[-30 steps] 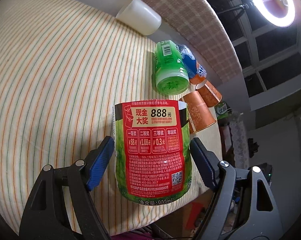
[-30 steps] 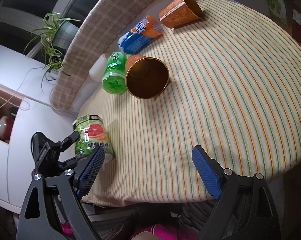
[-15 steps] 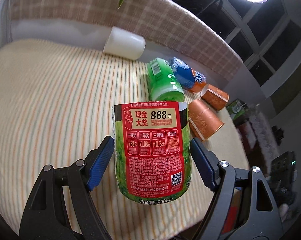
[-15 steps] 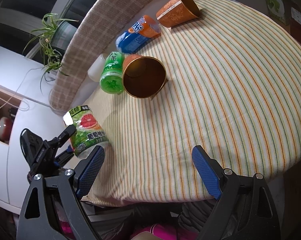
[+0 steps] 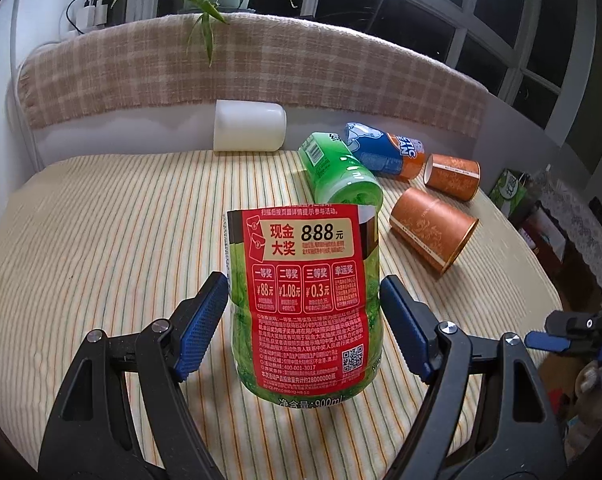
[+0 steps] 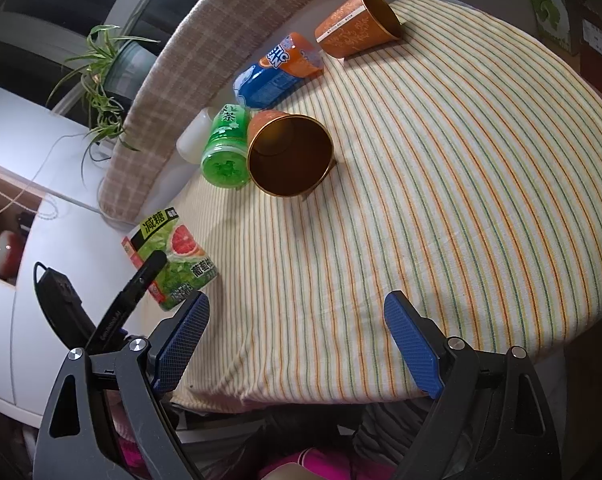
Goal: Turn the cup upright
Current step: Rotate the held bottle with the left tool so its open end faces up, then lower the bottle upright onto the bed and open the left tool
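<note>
My left gripper (image 5: 303,316) is shut on a green cup with a red label (image 5: 305,300) and holds it upright just above the striped tablecloth (image 5: 101,248). The same cup (image 6: 173,258) shows at the table's left edge in the right wrist view, with the left gripper's finger across it. My right gripper (image 6: 297,344) is open and empty over the table's near edge. Two orange paper cups lie on their sides: a near one (image 5: 433,234) (image 6: 287,154) and a far one (image 5: 453,176) (image 6: 357,26).
A green bottle-cut cup (image 5: 339,176) (image 6: 225,148), a blue and orange one (image 5: 385,150) (image 6: 277,70) and a white cup (image 5: 249,130) lie on their sides at the back. A plaid-covered backrest (image 5: 241,68) runs behind the table. A potted plant (image 6: 105,76) stands beyond it.
My left gripper has tilted up with the green cup, from looking down at the table to level, so the cup stands upright. The right gripper has hardly moved.
</note>
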A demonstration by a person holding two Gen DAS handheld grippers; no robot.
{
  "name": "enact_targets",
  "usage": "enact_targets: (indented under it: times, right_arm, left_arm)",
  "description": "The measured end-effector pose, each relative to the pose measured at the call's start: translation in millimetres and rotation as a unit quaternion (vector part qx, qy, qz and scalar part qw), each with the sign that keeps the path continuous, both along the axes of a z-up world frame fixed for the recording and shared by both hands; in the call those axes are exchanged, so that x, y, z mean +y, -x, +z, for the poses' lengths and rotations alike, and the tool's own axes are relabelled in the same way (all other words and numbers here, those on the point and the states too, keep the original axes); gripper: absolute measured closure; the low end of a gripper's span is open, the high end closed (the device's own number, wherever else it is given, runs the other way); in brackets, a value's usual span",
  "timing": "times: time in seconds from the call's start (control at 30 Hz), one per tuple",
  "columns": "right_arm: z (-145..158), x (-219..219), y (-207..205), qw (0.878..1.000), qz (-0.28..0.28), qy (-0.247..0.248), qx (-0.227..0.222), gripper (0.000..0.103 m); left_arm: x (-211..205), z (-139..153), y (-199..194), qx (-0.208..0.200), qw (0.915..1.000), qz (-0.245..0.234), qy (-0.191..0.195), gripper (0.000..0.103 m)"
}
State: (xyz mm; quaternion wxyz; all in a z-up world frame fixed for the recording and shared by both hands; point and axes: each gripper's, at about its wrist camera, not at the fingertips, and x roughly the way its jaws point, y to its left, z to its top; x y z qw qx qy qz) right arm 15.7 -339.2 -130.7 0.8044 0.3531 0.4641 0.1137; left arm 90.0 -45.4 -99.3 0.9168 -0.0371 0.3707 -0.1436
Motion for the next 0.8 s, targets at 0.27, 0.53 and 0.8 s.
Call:
enact_targets:
  times: [0.27, 0.53, 0.8]
  right_arm:
    - [3, 5, -1, 1.000, 0.006, 0.003, -0.004, 0.014]
    - [5, 10, -2, 1.000, 0.014, 0.006, -0.007, 0.014]
    - [7, 16, 1, 1.000, 0.021, 0.012, -0.011, 0.014]
  left_arm:
    - [-1, 0, 13, 0.000, 0.9999, -0.013, -0.008, 0.023]
    - [-2, -2, 26, 0.009, 0.9995, -0.030, -0.006, 0.023]
    - [-5, -4, 33, 0.019, 0.9989, -0.042, 0.004, 0.023]
